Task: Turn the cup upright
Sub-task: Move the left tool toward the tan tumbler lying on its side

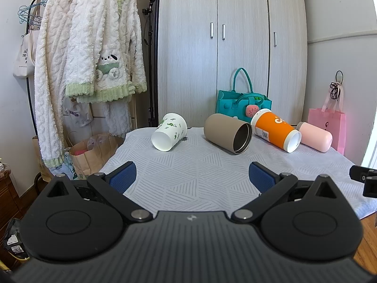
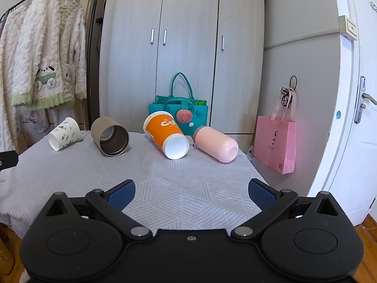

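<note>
1. Looking ahead, I am seeing four cups lying on their sides in a row across the far part of the table (image 1: 200,184), which is wearing a gray cloth with line patterns.
2. I am holding my left gripper (image 1: 192,176) low over the near part of the table, with its blue pads spread wide apart and nothing between them.
3. I am holding my right gripper (image 2: 192,194) the same way, wide apart and gripping nothing.
4. I think I am keeping both spread wide because a cup is fat, and the pads need room to slip around it.
5. The white cup with green leaves (image 1: 169,132) is lying at the left end, with its open mouth pointing toward me and a bit left.
6. It is sitting ahead of my left gripper and off to the left, well apart from the pads.
7. The tan metal cup (image 1: 227,133) is lying next, with its mouth facing me and to the right, ahead of my left gripper's right pad.
8. The orange cup (image 2: 166,134) is lying straight ahead of my right gripper, mouth toward me, and far from the pads.
9. The pink cup (image 2: 215,143) is lying just beside the orange one, near the right edge, showing me its closed, rounded end.
10. No cup is standing up yet, so I think the job is only starting.
11. I cannot tell which cup to pick first.
</note>
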Available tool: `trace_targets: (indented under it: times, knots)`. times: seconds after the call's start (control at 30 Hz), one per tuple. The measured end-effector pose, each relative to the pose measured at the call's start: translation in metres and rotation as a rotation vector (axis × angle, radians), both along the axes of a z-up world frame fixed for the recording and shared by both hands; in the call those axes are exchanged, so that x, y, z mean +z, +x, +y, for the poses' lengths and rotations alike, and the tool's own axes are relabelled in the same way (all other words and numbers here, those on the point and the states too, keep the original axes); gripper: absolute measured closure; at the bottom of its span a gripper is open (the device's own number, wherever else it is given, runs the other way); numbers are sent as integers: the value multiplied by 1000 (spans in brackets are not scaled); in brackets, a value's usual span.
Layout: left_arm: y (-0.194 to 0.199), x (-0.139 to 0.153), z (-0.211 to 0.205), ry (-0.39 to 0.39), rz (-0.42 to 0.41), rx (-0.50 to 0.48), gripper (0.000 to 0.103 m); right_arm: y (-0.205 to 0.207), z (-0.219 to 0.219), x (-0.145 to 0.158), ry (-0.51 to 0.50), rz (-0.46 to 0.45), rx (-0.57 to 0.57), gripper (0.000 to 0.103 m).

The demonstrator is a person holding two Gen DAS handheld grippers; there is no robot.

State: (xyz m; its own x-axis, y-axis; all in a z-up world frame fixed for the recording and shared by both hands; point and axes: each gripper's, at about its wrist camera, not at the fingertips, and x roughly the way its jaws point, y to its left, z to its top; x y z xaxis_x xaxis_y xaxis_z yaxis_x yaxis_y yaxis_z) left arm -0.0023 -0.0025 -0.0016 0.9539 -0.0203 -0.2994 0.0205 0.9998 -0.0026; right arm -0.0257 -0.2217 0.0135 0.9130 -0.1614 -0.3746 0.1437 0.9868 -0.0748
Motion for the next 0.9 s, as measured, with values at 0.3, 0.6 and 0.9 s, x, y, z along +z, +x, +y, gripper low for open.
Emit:
trace_targets:
  times: [0.3,0.6,0.9]
  knots:
    - [9,0,2,-1,31,11,0,2,1,9,5,19,85,0]
    - [37,29,19,-63,78,-18,0,33,10,56,4,68,346,0]
    - [90,60,31,-58,121,-43,0,88,34,90,23,180,624,0]
